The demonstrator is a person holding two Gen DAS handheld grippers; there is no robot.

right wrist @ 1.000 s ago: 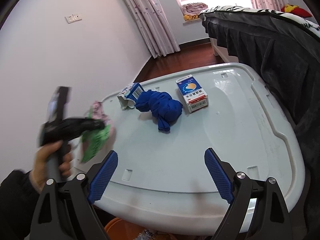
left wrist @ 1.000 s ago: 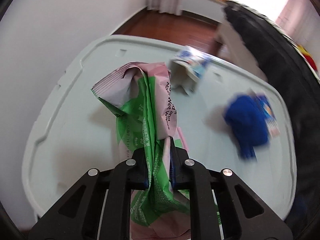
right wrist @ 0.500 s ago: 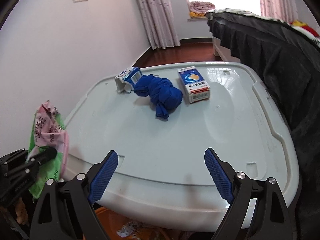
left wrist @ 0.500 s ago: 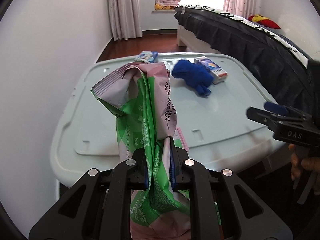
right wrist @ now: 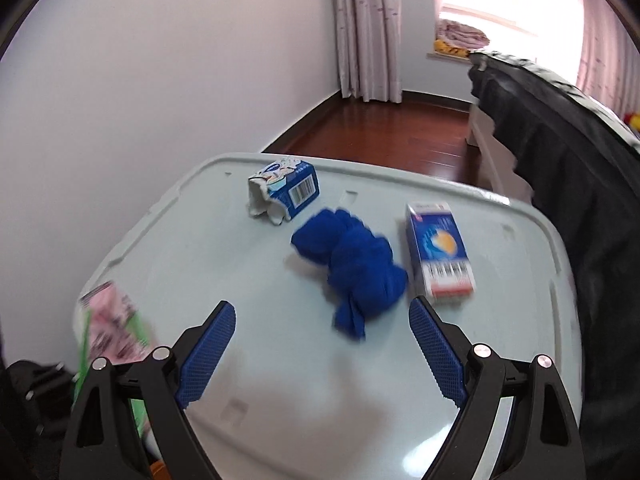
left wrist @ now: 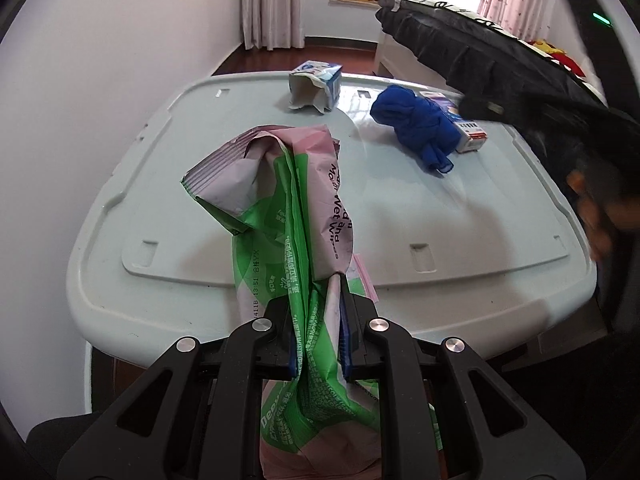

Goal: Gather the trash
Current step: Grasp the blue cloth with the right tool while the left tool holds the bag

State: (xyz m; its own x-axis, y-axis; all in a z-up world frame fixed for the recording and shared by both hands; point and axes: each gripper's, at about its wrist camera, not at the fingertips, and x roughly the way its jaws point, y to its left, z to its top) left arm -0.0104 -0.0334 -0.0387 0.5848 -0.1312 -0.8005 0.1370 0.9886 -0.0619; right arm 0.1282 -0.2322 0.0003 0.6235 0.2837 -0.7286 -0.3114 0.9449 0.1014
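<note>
Nearest the left wrist camera, left gripper [left wrist: 319, 332] clamped tight on a crumpled pink and green wet-wipes packet [left wrist: 296, 216], blue pads pinching its middle, upper half standing up ahead of the fingers, lower half hanging below. Held just off the near edge of the pale lid [left wrist: 200, 292], toward its near left corner; seen blurred at that same corner in the right wrist view [right wrist: 116, 332].

Over the near edge in the right wrist view, right gripper [right wrist: 322, 348] spread wide, nothing between the blue pads [right wrist: 208, 352], bare lid [right wrist: 280, 380] showing through the gap. Seen from the left wrist camera as a dark blurred shape with part of a hand [left wrist: 596, 216] by the lid's right edge.

Just beyond the right gripper's fingertips, toward the middle of the lid, bunched blue cloth [right wrist: 352, 268], lying loose. Just beside it on the right, apparently touching it, flat blue and white carton [right wrist: 440, 252] with an orange spot and barcode end, toward the right edge. Farther back, near the far left corner, torn blue and white box [right wrist: 286, 192] lying on its side, ragged open end facing the near left, a little apart from the cloth.

Past the far edge, red-brown wooden floor [right wrist: 380, 136], dark bedcover [right wrist: 560, 152] along the right, curtains [right wrist: 368, 28] and a bright window behind.
</note>
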